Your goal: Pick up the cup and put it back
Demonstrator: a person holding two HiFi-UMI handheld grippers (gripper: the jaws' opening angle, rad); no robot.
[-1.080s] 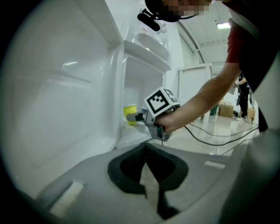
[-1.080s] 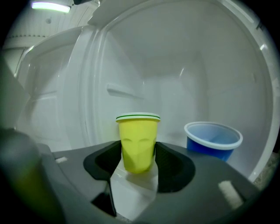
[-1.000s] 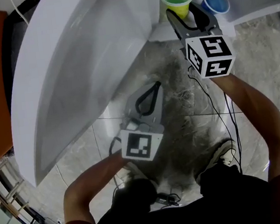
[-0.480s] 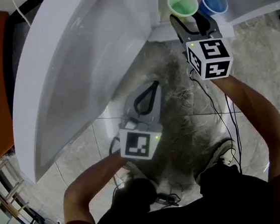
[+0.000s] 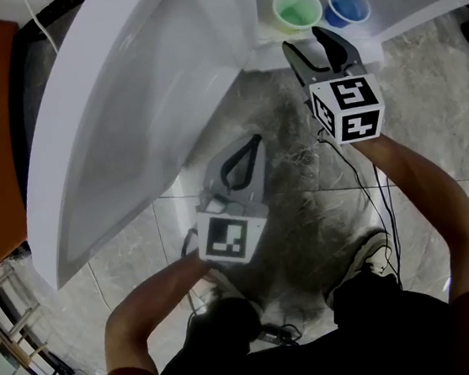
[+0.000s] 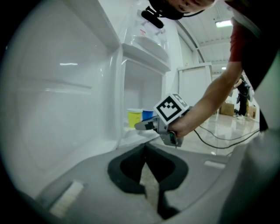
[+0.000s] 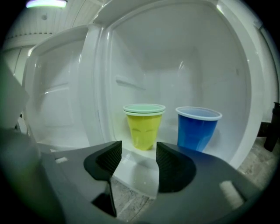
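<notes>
A yellow cup [image 7: 144,129] with a pale green inside [image 5: 297,9] stands upright on the white fridge shelf [image 7: 131,168], and a blue cup [image 7: 197,129] [image 5: 348,4] stands just to its right. My right gripper [image 7: 136,153] [image 5: 306,42] is open and empty. It sits just in front of the shelf edge, lined up with the yellow cup and a short way from it. My left gripper [image 5: 254,140] [image 6: 145,146] hangs lower over the floor with its fingertips together and nothing in it. The left gripper view shows both cups [image 6: 134,117] beyond the right gripper [image 6: 139,127].
The open white fridge door [image 5: 125,128] fills the left side, close to my left gripper. The fridge's inner walls [image 7: 183,52] enclose the cups. A marble floor [image 5: 428,108] lies below, with a black cable [image 5: 370,183] trailing from the right gripper.
My right gripper has drawn back from the yellow cup toward the person, and the cup now stands free on the shelf. The left gripper has stayed where it was.
</notes>
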